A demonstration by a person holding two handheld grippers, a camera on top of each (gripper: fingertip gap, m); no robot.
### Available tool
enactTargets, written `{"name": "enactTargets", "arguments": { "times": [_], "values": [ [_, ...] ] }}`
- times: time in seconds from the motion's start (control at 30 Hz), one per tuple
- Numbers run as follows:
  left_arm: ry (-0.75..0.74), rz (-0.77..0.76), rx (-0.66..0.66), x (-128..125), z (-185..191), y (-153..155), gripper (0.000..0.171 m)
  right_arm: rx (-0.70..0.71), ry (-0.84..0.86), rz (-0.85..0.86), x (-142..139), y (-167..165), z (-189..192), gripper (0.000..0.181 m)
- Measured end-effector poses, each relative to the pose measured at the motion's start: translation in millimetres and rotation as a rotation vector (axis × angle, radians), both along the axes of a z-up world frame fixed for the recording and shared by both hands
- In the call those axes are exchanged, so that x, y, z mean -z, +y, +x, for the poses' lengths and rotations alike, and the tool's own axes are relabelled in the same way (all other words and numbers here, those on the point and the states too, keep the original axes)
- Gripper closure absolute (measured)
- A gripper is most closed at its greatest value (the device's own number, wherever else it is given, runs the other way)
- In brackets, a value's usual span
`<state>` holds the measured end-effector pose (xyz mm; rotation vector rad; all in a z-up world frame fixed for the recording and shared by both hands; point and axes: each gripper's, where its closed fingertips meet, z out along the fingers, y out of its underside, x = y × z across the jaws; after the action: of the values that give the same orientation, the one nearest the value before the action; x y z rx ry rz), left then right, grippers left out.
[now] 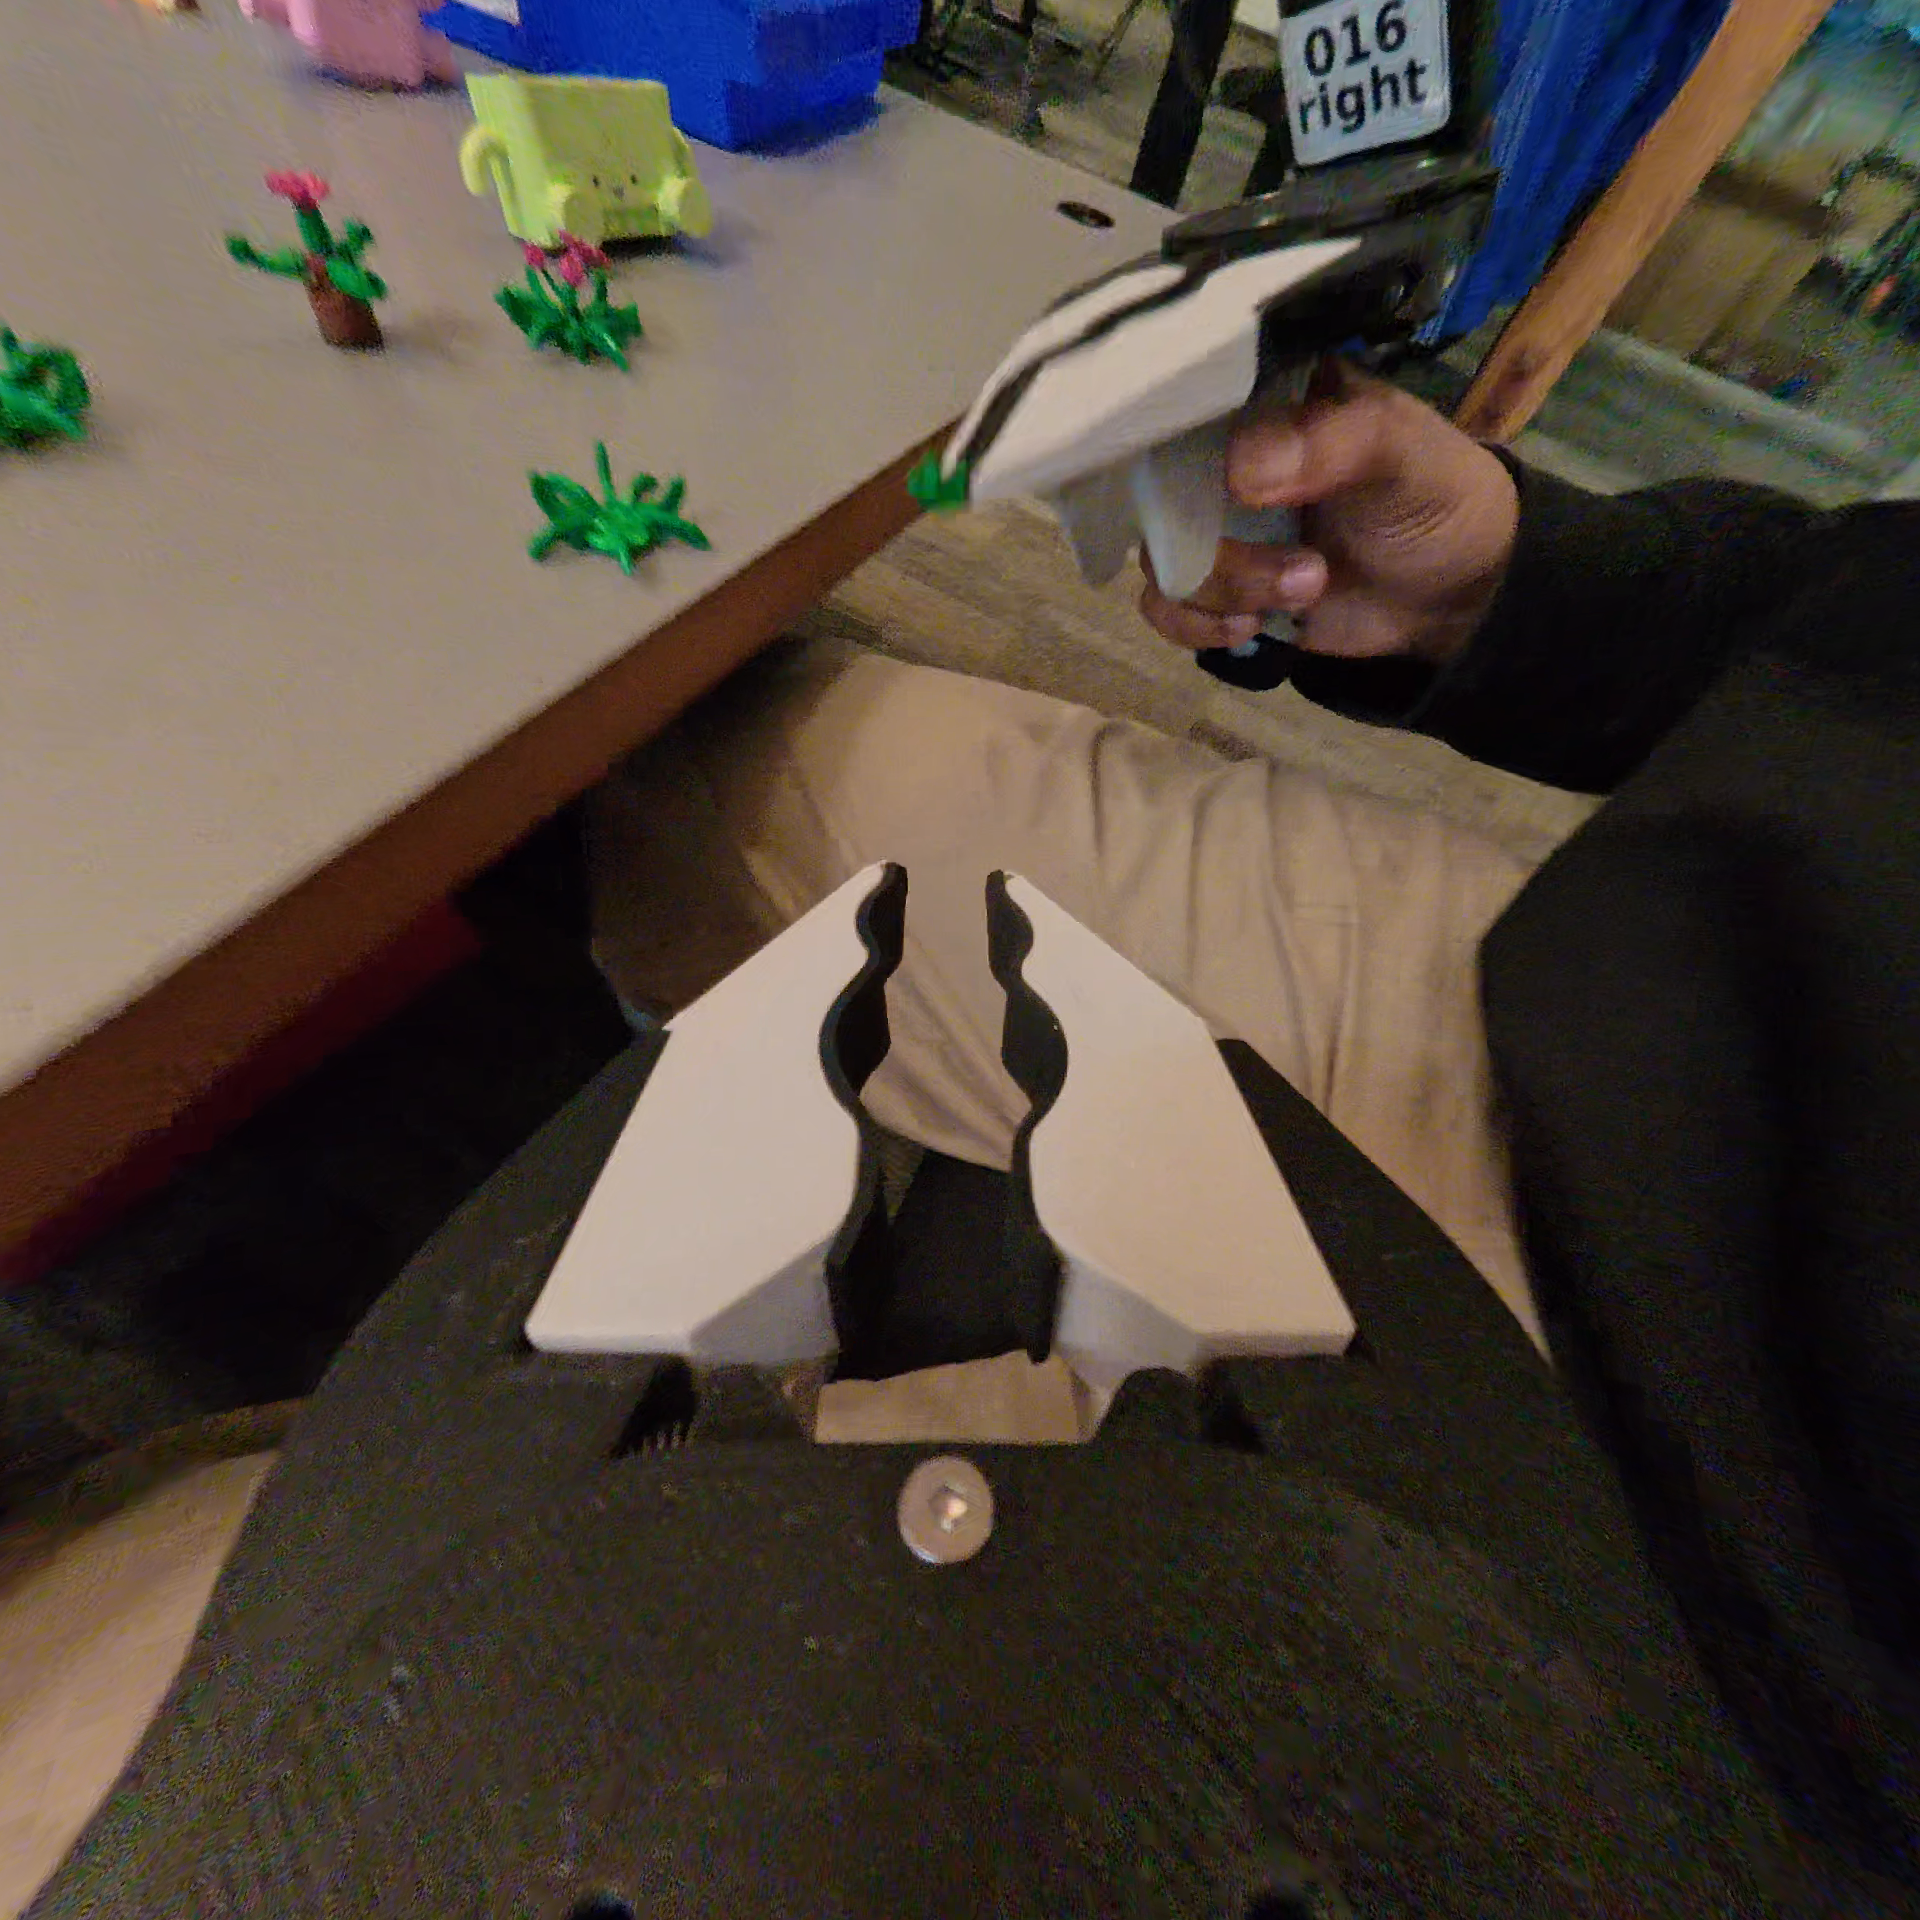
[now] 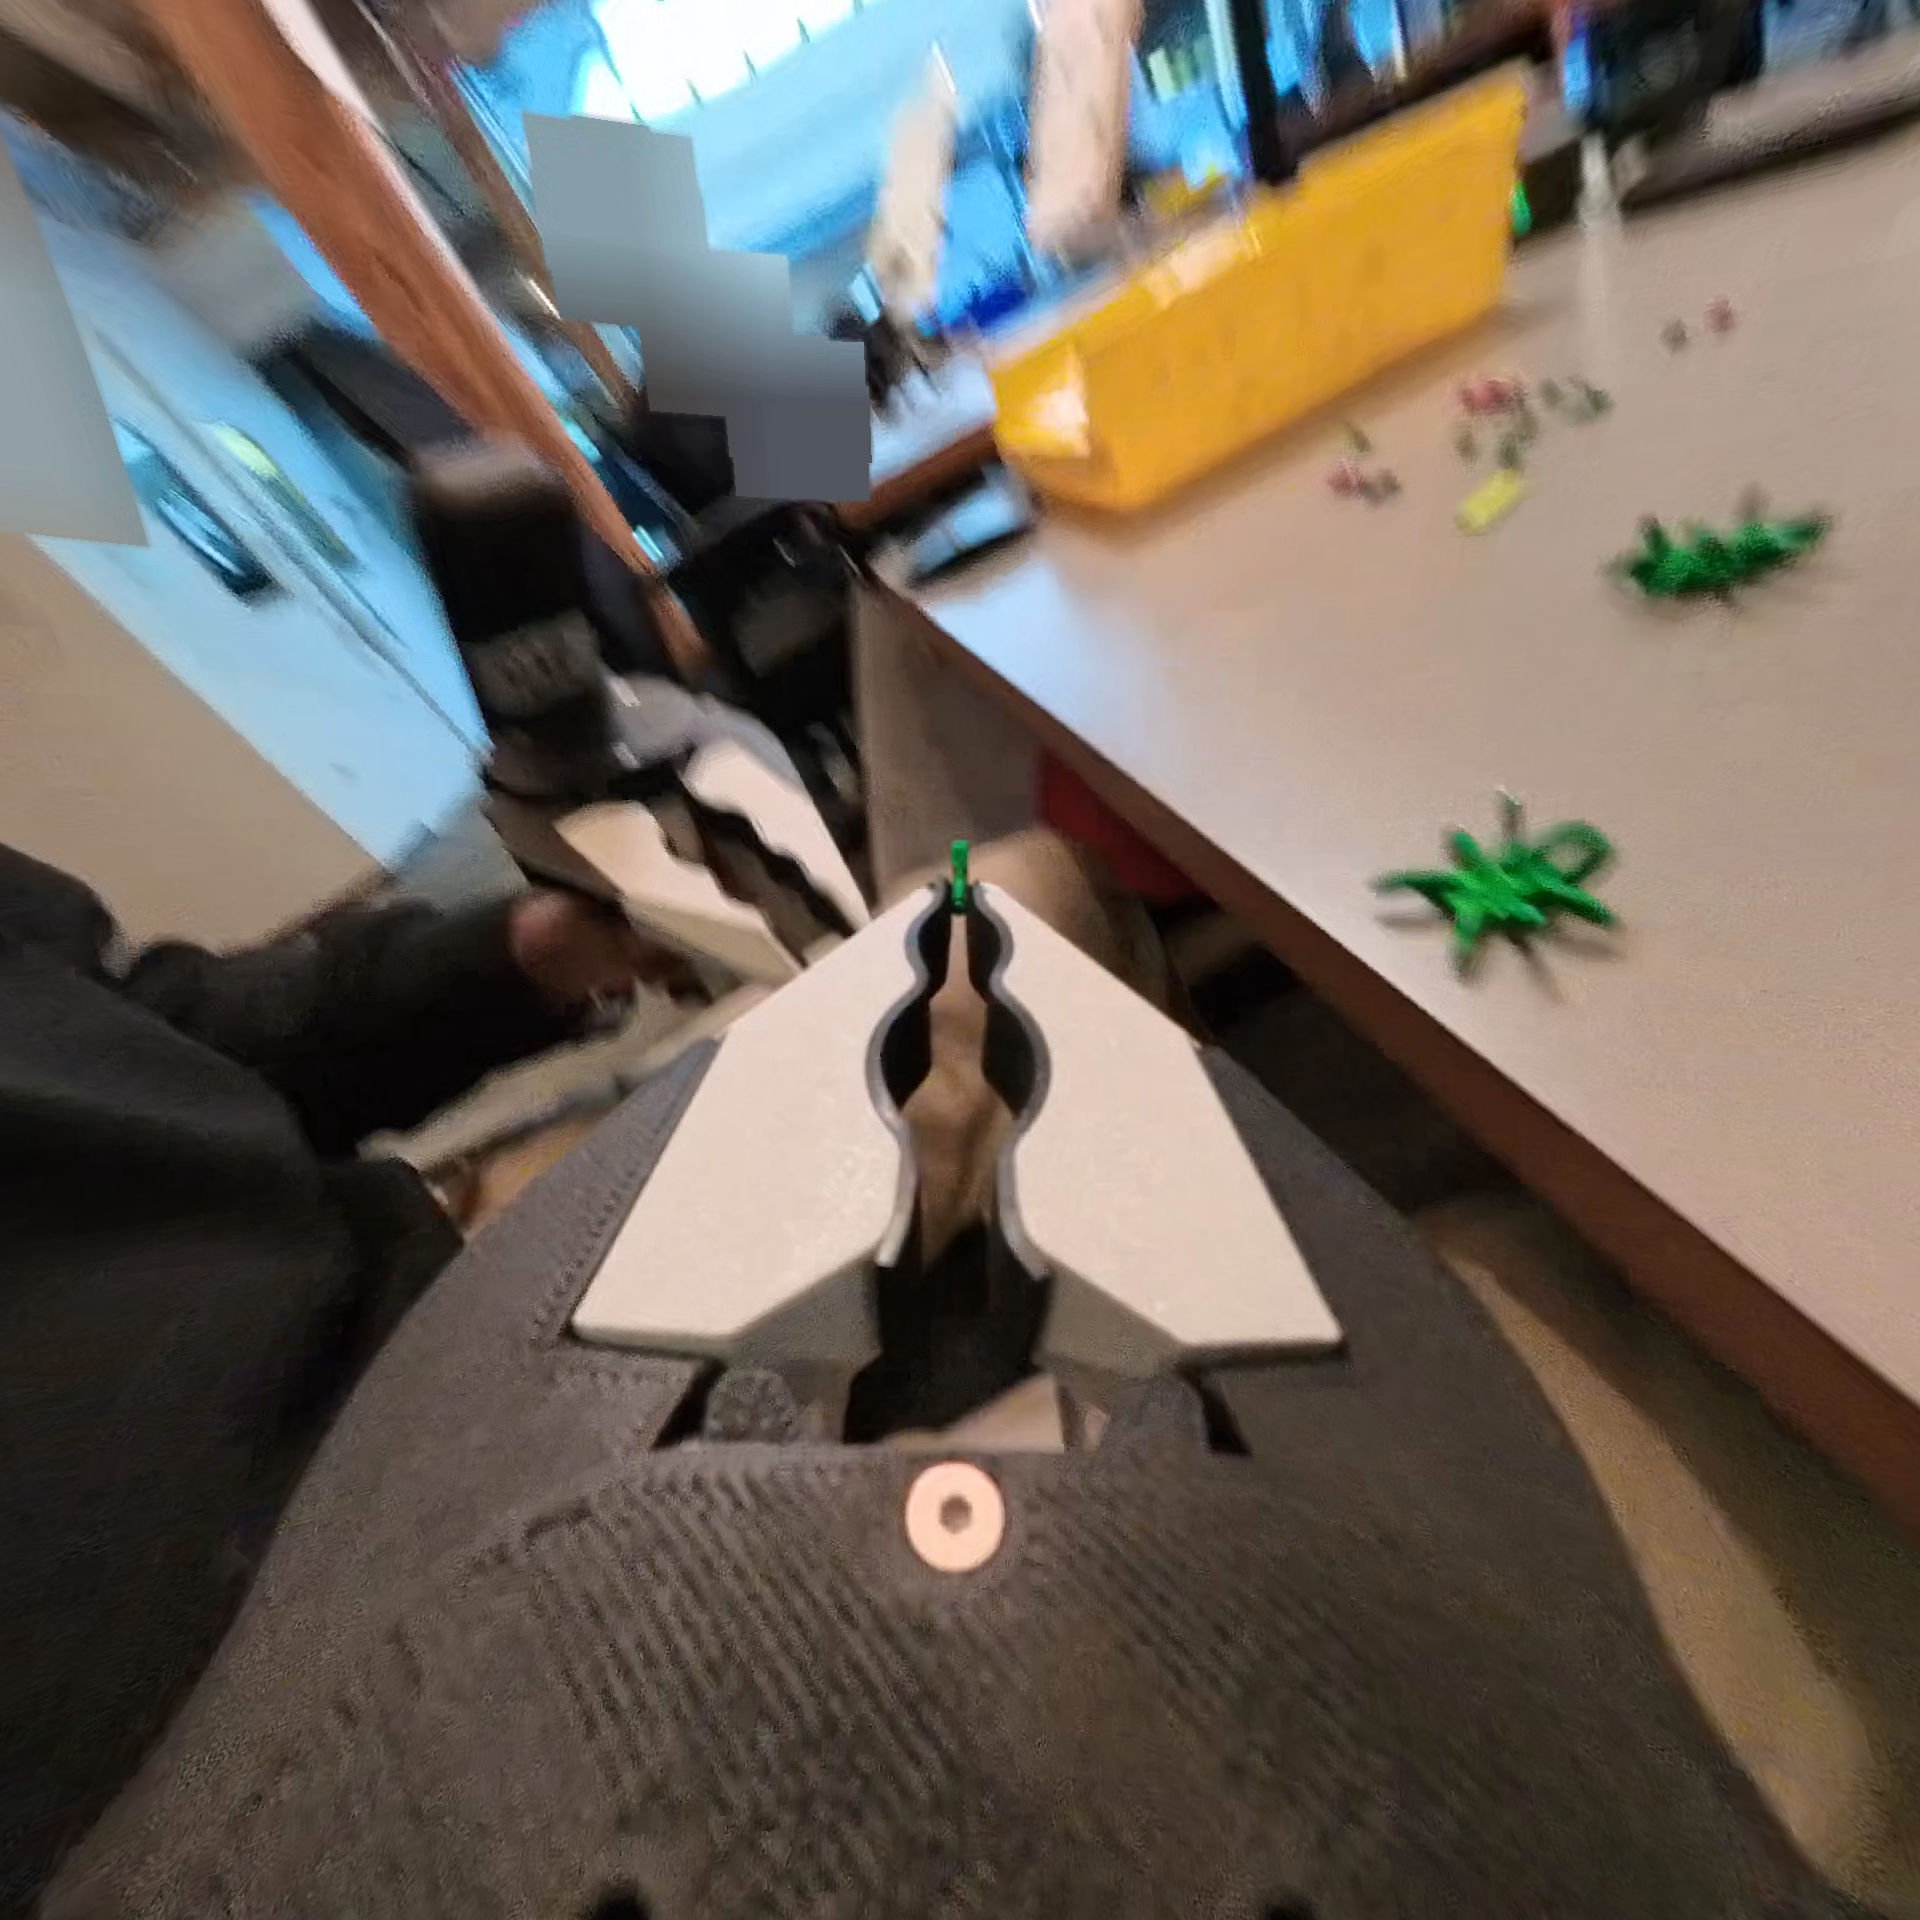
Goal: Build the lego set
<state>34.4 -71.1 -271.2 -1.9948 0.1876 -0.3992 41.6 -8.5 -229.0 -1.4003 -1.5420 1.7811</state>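
My right gripper (image 2: 959,896) is shut on a small green lego piece (image 2: 959,871) pinched at its fingertips; it also shows in the left wrist view (image 1: 961,480), held off the table's near edge with the green piece (image 1: 938,485) at its tip. My left gripper (image 1: 945,878) is open and empty, below the table edge over the person's lap; it shows blurred in the right wrist view (image 2: 831,883). Green lego leaf clusters (image 1: 613,514) (image 2: 1507,894) lie on the grey table (image 1: 260,623). Two small lego flower plants (image 1: 322,265) (image 1: 571,301) stand farther back.
A yellow-green block figure (image 1: 587,156), a pink figure (image 1: 353,36) and a blue bin (image 1: 707,52) stand at the table's back. A yellow bin (image 2: 1268,312) and several small loose pieces (image 2: 1496,436) show in the right wrist view. The table edge (image 1: 416,852) runs diagonally. There is about 8 cm between the tips of the two grippers.
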Motion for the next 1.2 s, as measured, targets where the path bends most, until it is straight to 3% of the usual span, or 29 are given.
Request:
{"name": "enactTargets", "arguments": {
  "times": [0.23,0.5,0.53,0.6,0.63,0.77,0.9,1.0,1.13,1.2],
  "values": [
    [-0.054,0.105,0.112,-30,-11,70,0.151,0.183,-0.134,0.202,30,33,-8,0.180],
    [-0.041,0.117,0.188,-31,15,63,0.133,0.362,-0.070,0.218,21,54,11,0.180],
    [-0.034,0.125,0.162,-33,13,64,0.130,0.394,-0.073,0.249,23,59,13,0.180],
    [0.018,0.183,0.037,-37,-4,74,0.097,0.440,-0.042,0.302,22,65,15,0.180],
    [0.064,0.228,-0.026,-40,-15,79,0.084,0.438,-0.027,0.307,21,66,15,0.180],
    [0.189,0.302,-0.139,-46,-47,95,0.075,0.347,0.016,0.262,26,59,8,0.180],
    [0.041,0.247,-0.123,-43,-57,120,0.073,0.266,0.009,0.227,30,59,-8,0.181],
    [0.055,0.181,-0.097,-33,-69,144,0.074,0.248,-0.051,0.284,35,74,-22,0.181],
    [-0.056,0.075,0.057,-37,-65,168,0.086,0.052,-0.095,0.356,28,63,-37,0.181],
    [-0.140,0.050,0.024,-44,-77,182,0.090,-0.020,-0.156,0.345,32,59,-46,0.181]
  ]
}}
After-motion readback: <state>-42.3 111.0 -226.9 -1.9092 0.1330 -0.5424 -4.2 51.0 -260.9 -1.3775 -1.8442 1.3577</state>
